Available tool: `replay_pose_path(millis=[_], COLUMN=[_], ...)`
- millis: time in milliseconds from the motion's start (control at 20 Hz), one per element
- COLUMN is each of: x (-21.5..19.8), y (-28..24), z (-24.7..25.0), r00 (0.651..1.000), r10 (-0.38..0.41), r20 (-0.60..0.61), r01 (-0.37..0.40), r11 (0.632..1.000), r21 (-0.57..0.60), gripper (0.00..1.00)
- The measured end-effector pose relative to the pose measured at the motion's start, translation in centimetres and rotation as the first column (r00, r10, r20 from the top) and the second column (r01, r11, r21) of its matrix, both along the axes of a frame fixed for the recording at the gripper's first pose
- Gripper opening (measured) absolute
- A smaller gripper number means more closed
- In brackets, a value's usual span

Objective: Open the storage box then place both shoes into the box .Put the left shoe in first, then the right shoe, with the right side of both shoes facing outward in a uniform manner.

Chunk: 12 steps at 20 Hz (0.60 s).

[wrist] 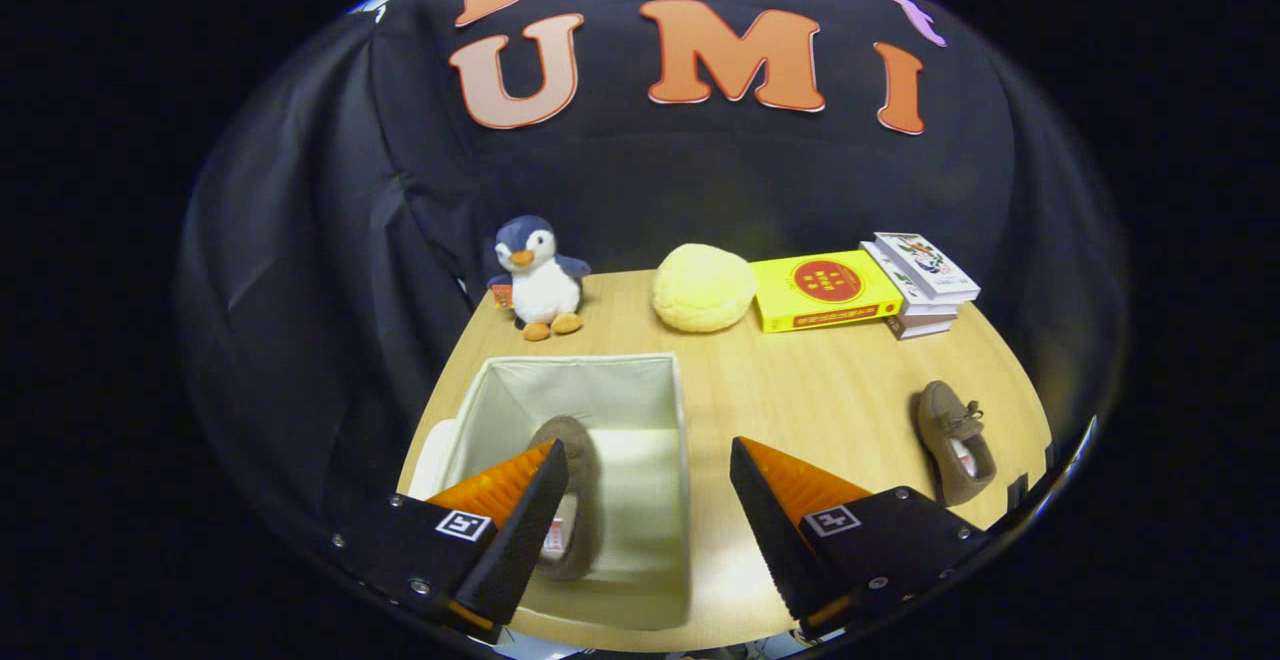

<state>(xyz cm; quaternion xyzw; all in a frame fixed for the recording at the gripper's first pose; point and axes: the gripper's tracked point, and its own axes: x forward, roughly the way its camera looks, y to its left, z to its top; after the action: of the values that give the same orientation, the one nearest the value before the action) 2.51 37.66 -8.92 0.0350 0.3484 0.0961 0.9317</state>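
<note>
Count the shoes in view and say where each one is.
2. One shoe lies inside the open storage box, partly behind one finger of the gripper, whose jaws stand open and empty. The other shoe sits on the table, beyond the other finger.

You see one shoe (pixel 572 500) in the box (pixel 640 390) at the desk's (pixel 800 380) left | other shoe (pixel 955 440) near the right edge | gripper (pixel 648 515) fingers apart above.
</note>
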Motion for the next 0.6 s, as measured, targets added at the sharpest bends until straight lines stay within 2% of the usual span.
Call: replay_pose_path(millis=[250, 600], x=[0.9, 1.5], y=[-9.2, -21.8], z=[-0.1, -3.4], r00=[0.997, 0.992], r10=[-0.065, -0.123], r20=[0.040, 0.036], r01=[0.067, 0.126], r11=[0.997, 0.985], r21=[-0.035, -0.120], gripper=[0.98, 0.98])
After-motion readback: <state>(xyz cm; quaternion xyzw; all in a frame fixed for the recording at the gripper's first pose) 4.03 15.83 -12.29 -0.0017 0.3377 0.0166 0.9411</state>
